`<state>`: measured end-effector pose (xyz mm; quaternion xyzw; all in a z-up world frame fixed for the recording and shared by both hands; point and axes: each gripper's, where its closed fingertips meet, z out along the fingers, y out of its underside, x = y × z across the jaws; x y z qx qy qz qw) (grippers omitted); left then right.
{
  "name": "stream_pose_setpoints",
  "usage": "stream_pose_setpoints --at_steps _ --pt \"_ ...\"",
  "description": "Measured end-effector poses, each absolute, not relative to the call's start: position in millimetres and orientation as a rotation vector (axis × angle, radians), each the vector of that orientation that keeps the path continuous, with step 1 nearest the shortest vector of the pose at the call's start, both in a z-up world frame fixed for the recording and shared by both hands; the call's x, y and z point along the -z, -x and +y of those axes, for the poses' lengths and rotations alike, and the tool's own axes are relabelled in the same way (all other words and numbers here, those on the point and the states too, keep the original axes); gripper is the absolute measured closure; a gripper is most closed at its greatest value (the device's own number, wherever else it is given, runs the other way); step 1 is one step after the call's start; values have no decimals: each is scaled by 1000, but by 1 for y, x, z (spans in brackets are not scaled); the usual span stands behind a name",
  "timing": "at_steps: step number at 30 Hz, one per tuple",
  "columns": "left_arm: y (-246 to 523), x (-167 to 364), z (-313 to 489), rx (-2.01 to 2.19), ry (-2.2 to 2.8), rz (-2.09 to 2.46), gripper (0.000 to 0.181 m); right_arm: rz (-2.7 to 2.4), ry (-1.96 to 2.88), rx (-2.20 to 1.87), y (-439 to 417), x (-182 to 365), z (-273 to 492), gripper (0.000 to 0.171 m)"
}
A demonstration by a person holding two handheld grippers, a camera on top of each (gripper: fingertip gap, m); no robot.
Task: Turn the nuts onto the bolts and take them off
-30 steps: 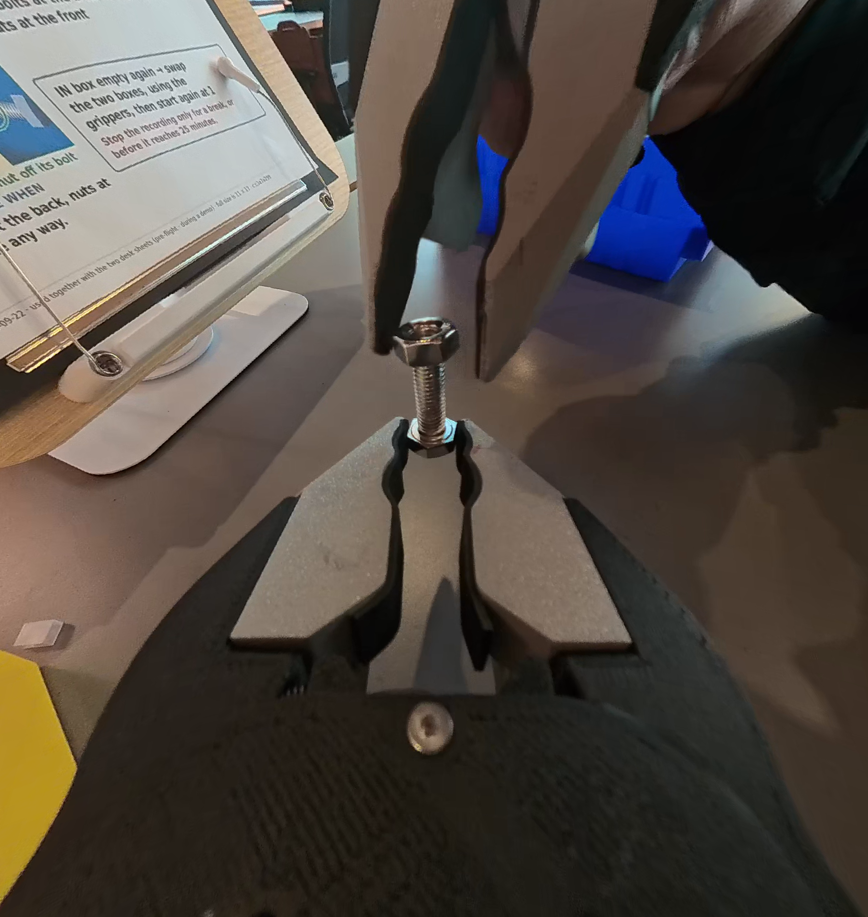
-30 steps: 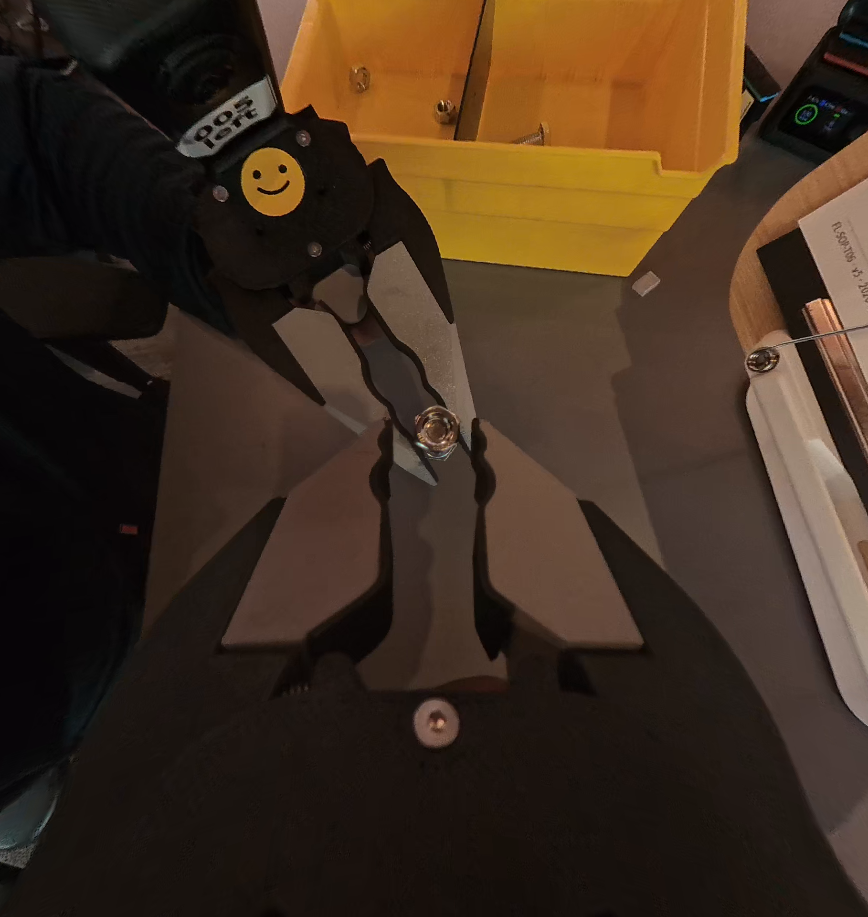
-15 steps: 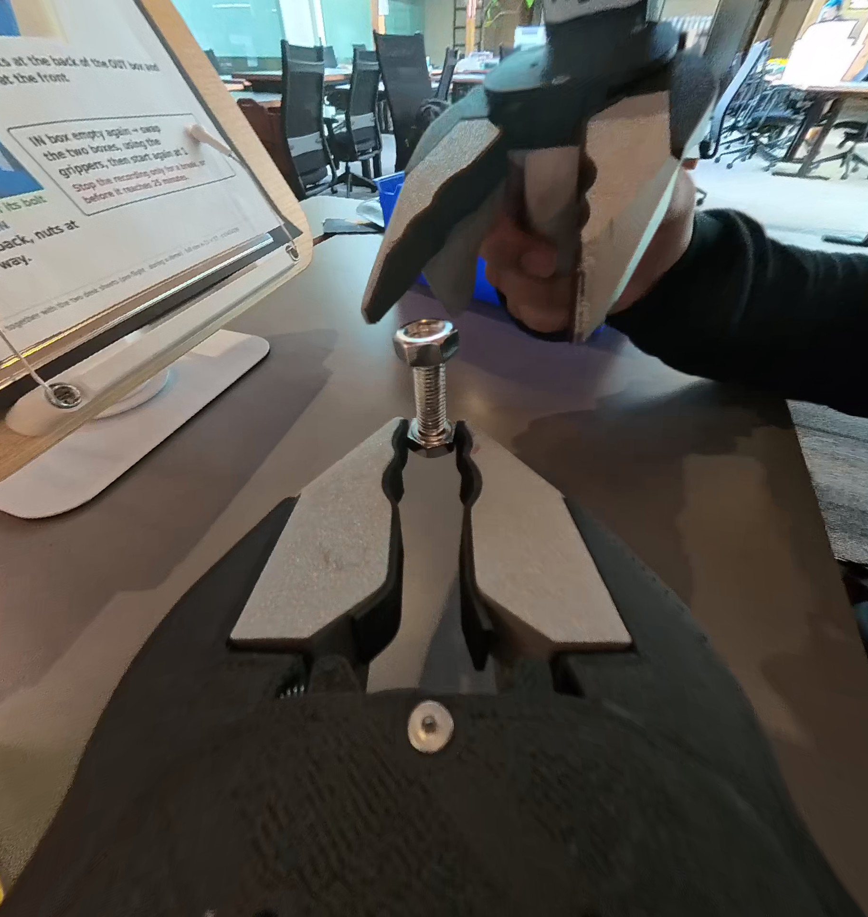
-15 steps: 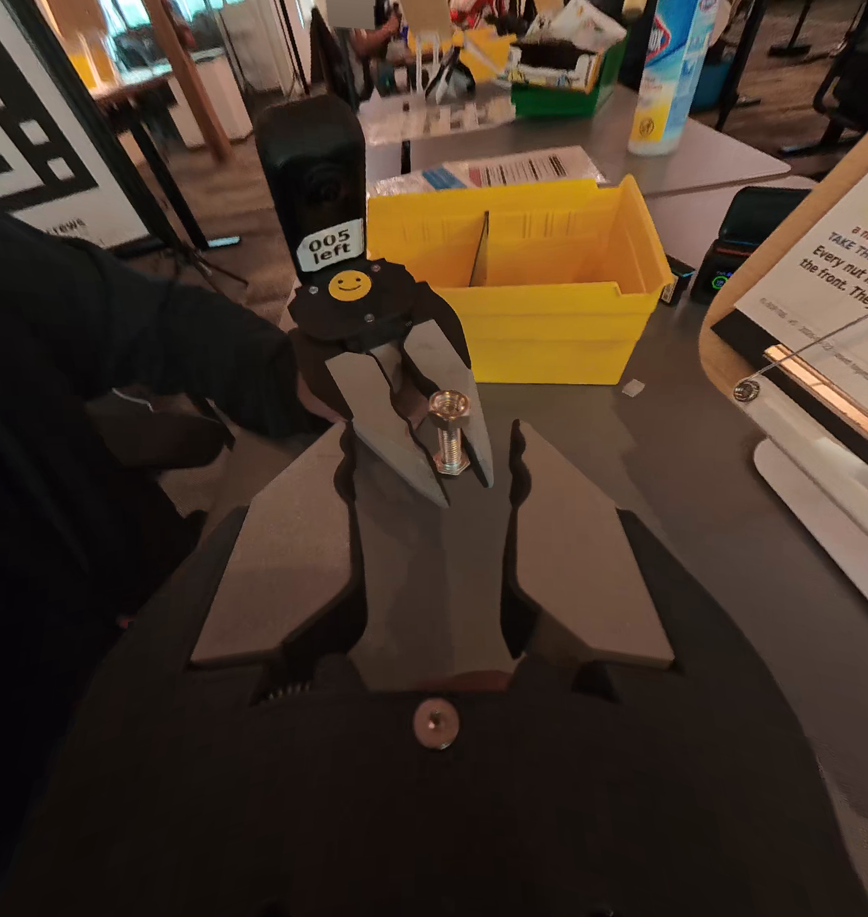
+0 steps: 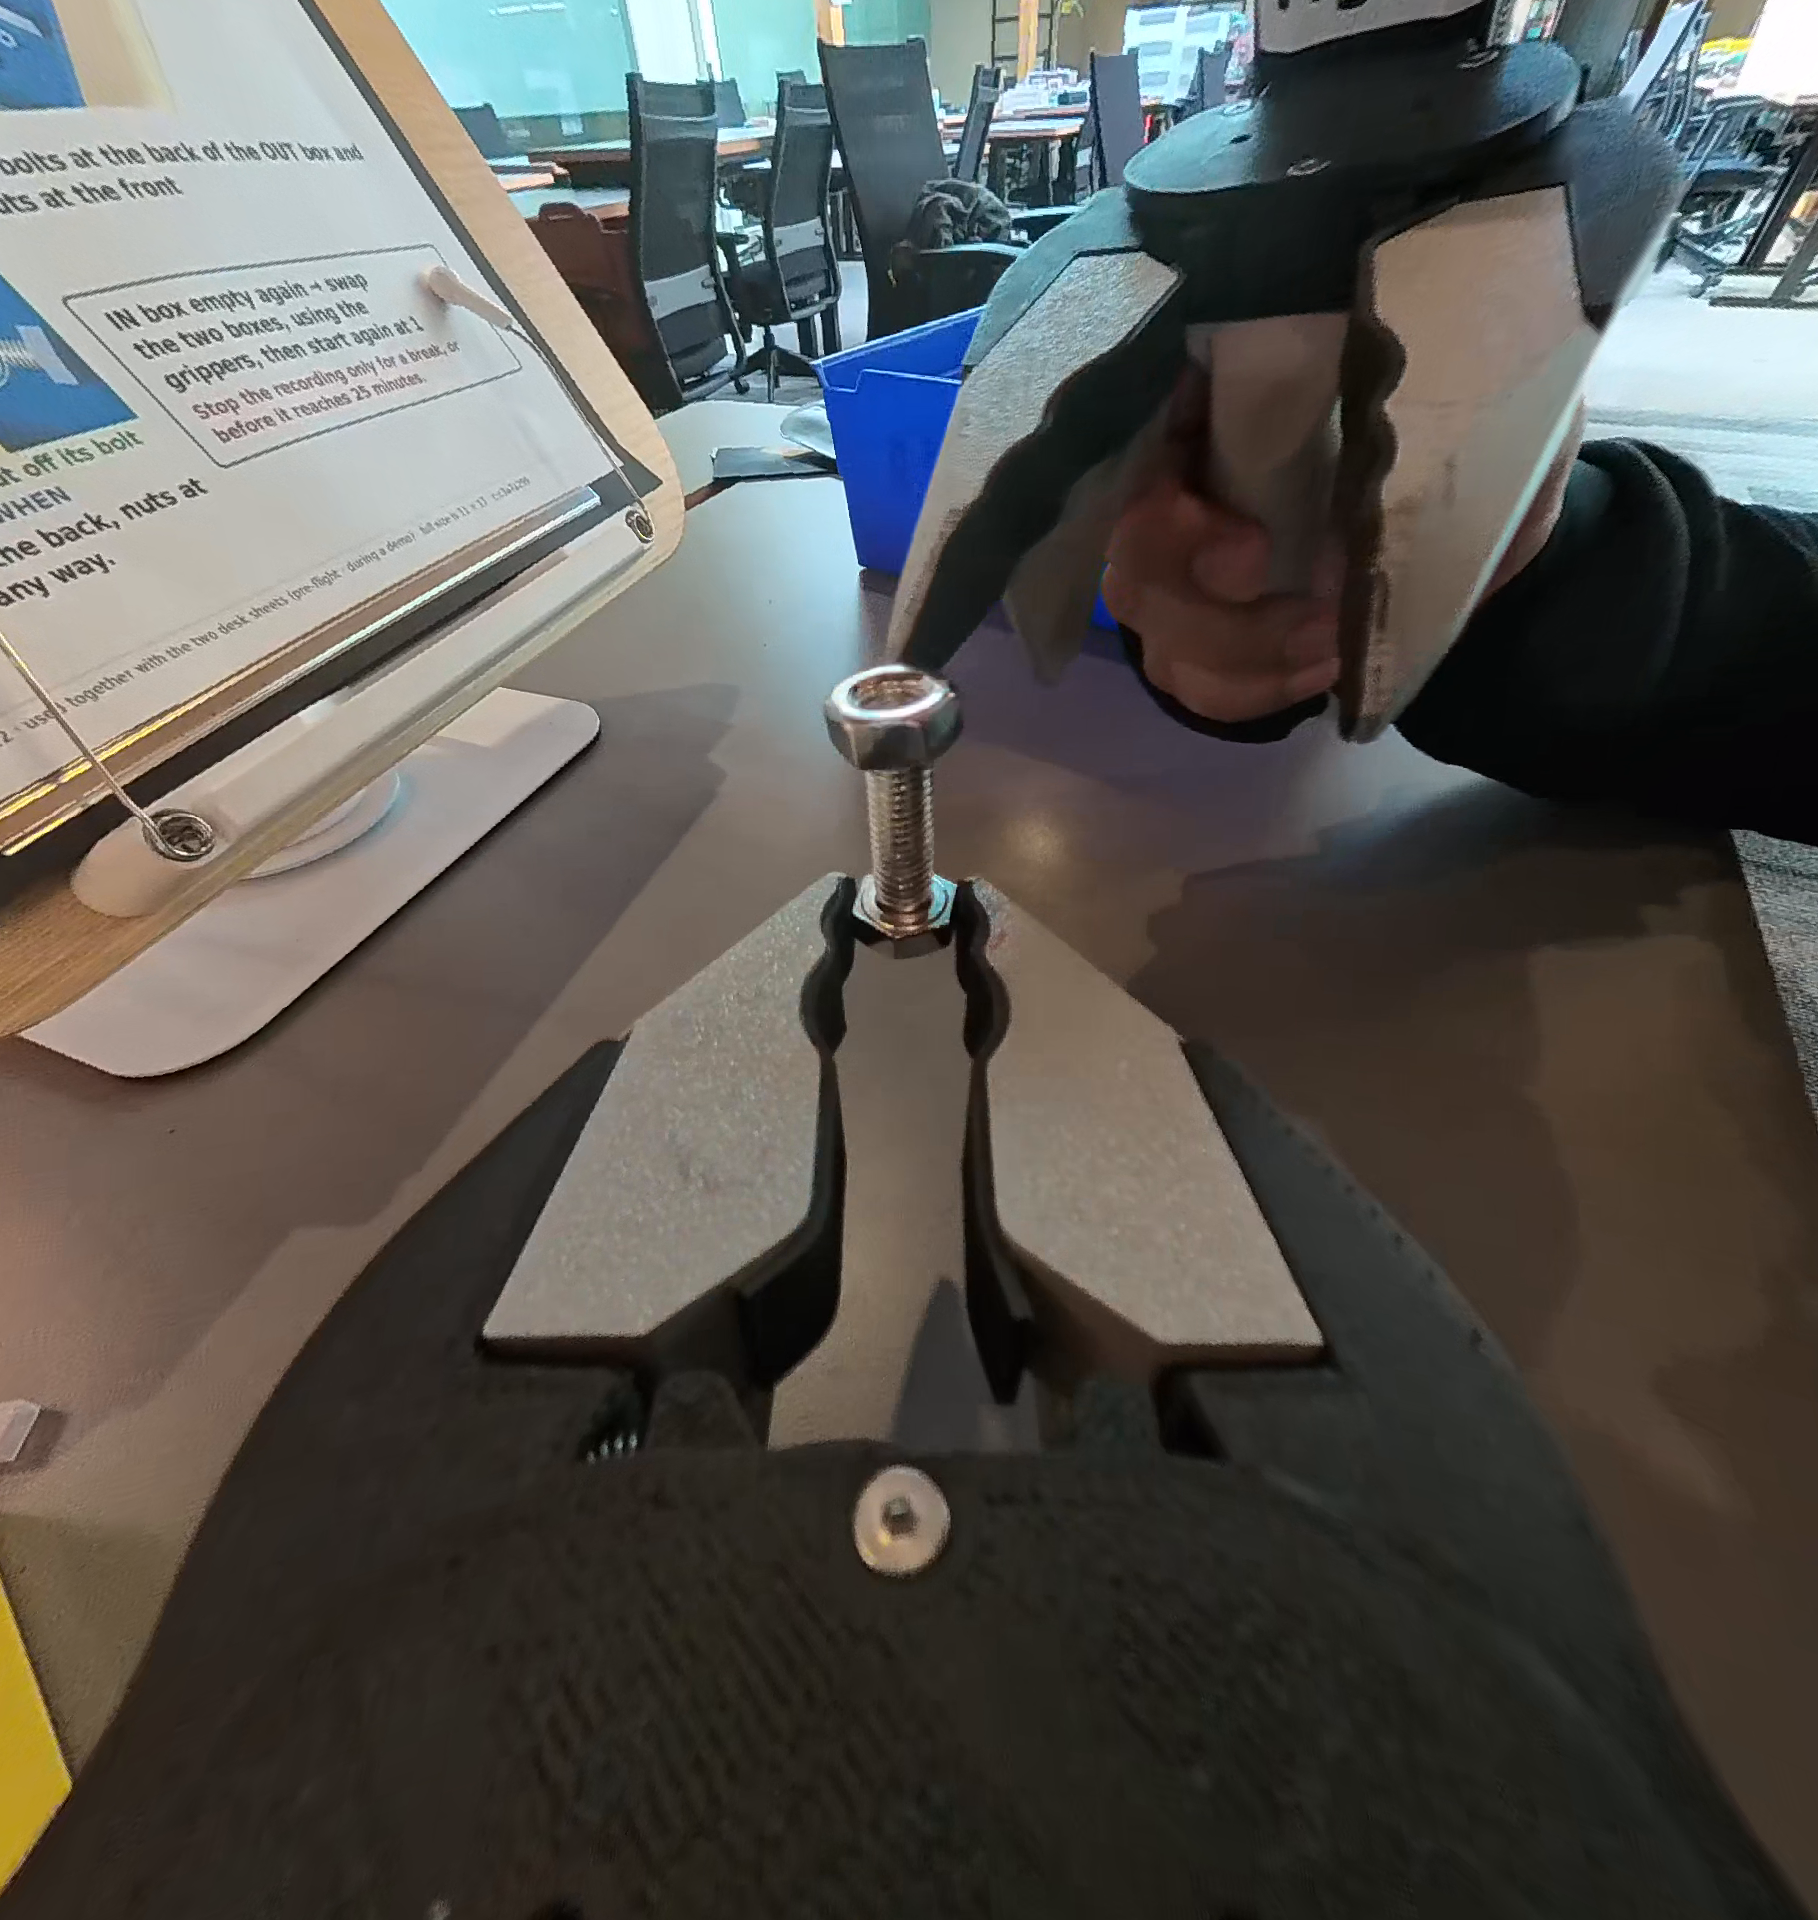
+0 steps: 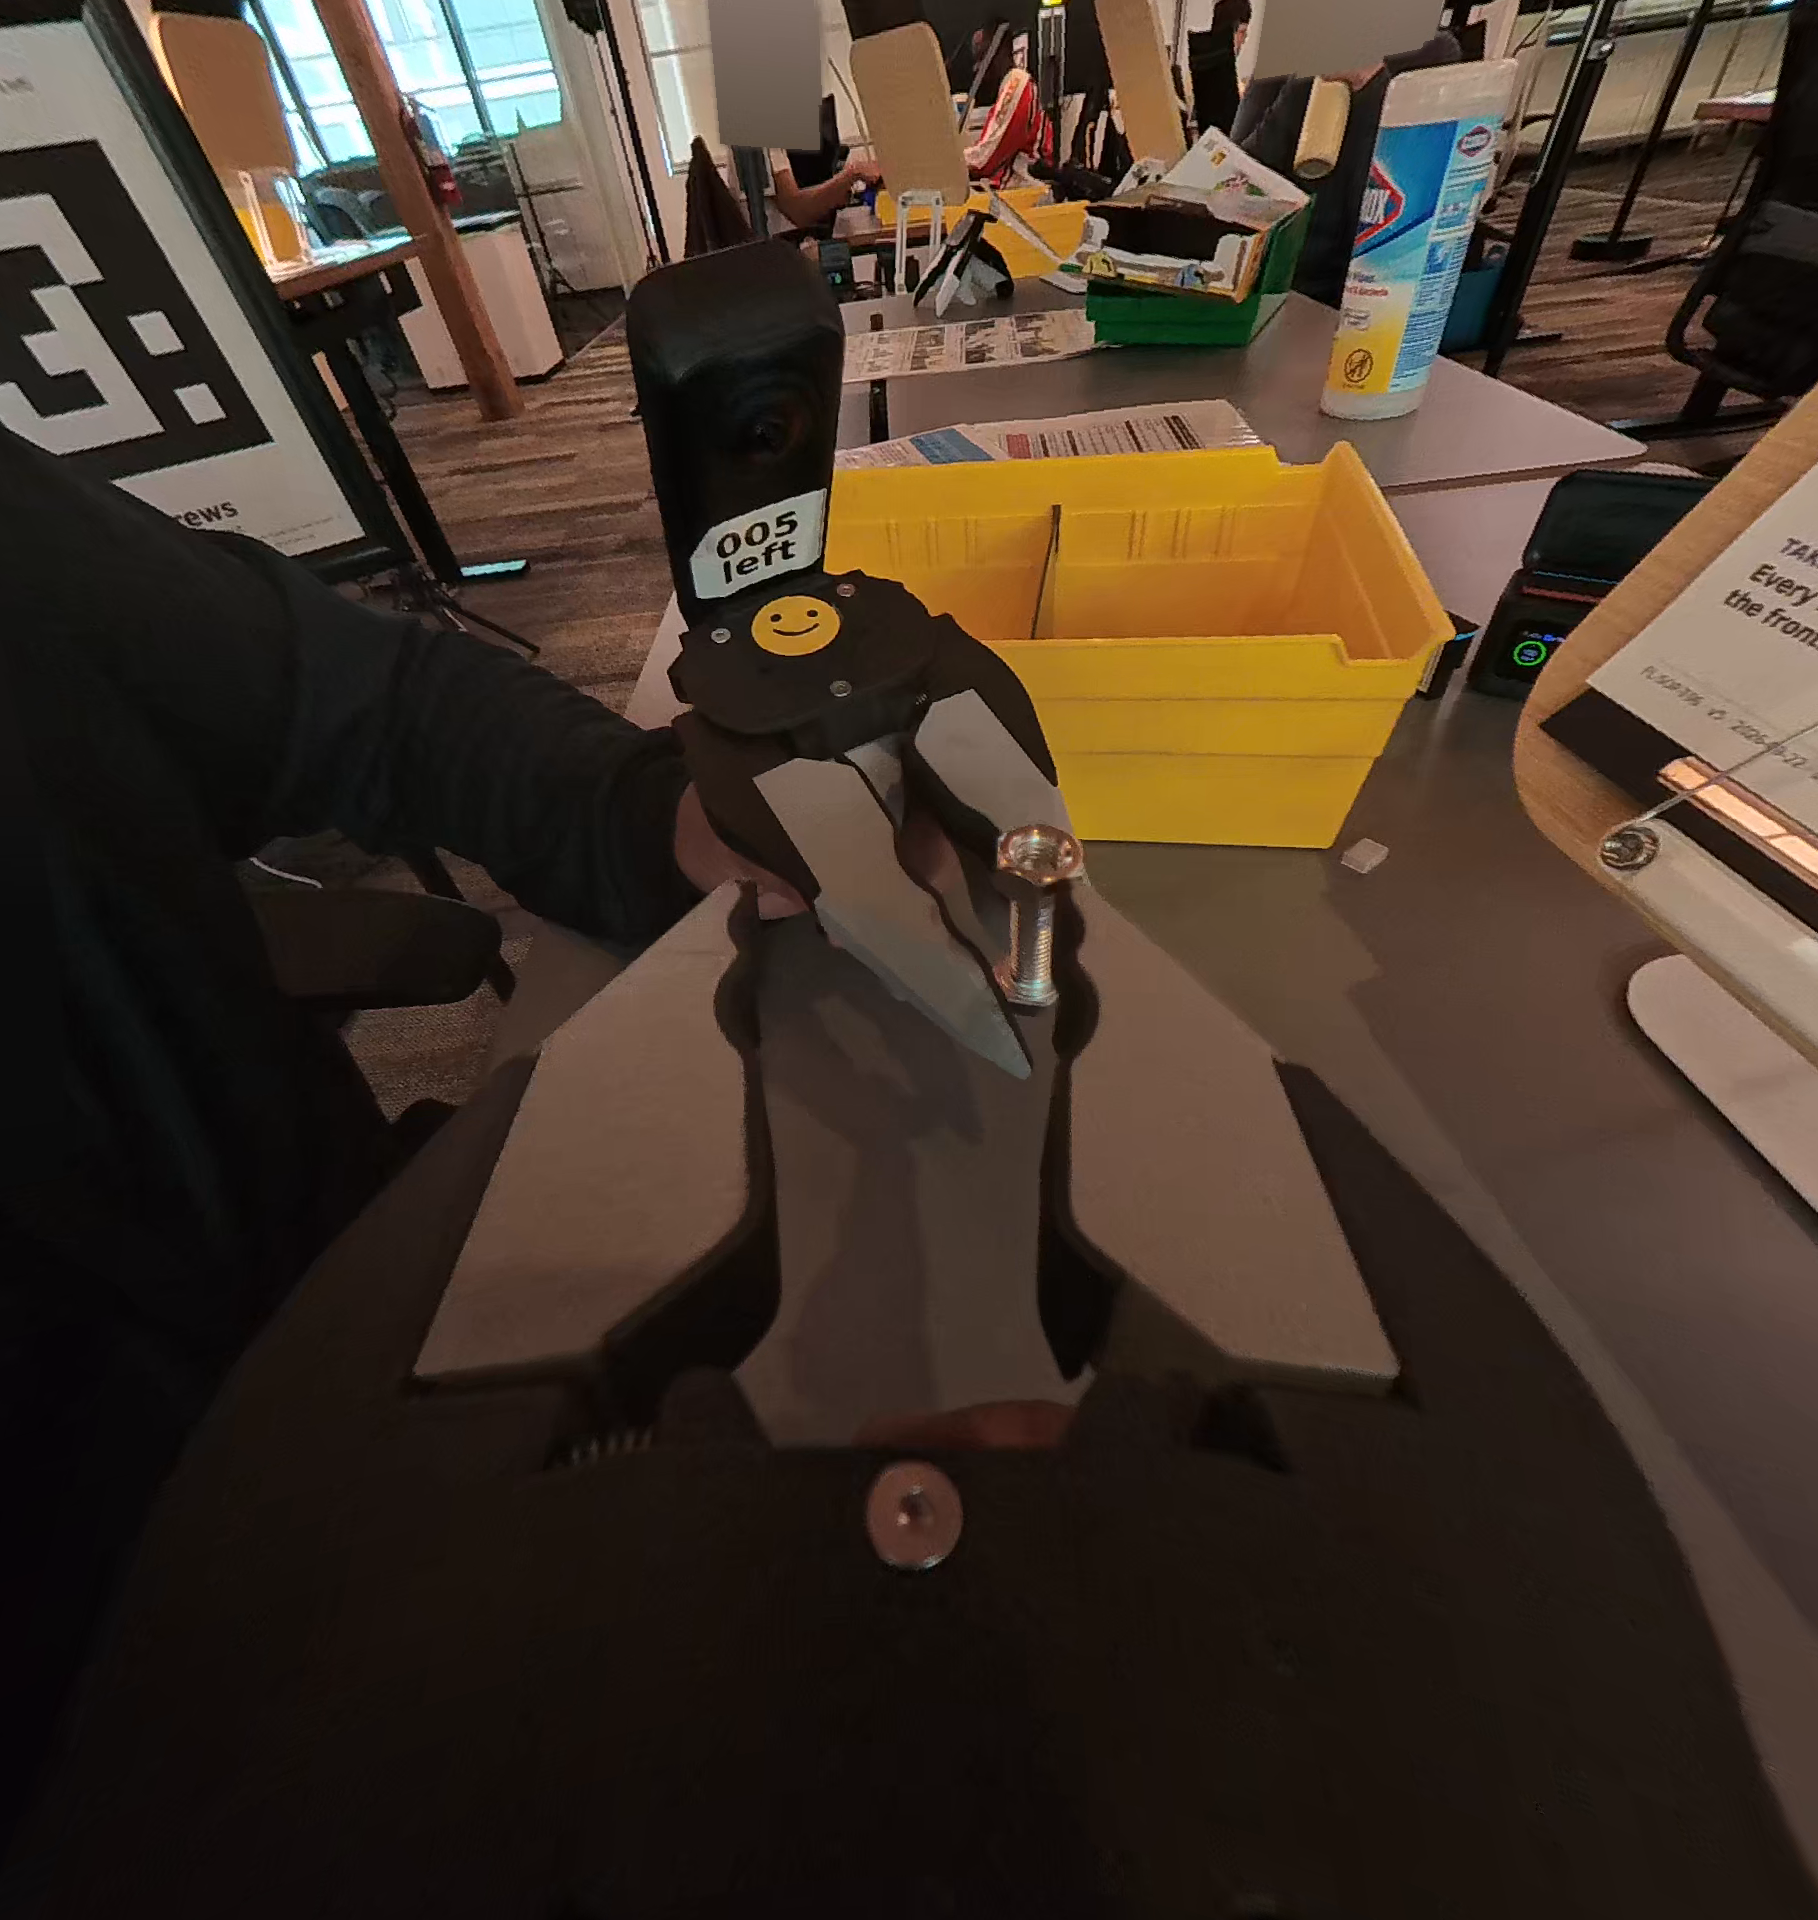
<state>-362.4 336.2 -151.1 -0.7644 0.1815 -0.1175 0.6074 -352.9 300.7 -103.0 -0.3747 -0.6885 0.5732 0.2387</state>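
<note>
Right tool point(image 5: 1144, 665) having lifted clear of the nut point(image 5: 892, 717), now hanging released just above it. Left tool point(image 5: 900, 920) clenching the upright bolt point(image 5: 900, 831) by its head over the counter point(image 5: 1300, 987); nut sitting at the bolt's top end.

Grey table point(image 6: 1487, 1039) with bins and a stand

On it: a yellow bin point(image 6: 1196, 717), a blue bin point(image 5: 889, 457), a document stand point(image 5: 292, 997).
</note>
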Motion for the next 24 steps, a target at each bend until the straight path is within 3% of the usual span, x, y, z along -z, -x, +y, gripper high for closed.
stream_pose_setpoints --at_steps 24 --pt "366 152 336 257 1779 410 164 -1894 1030 -1526 351 103 300 127"
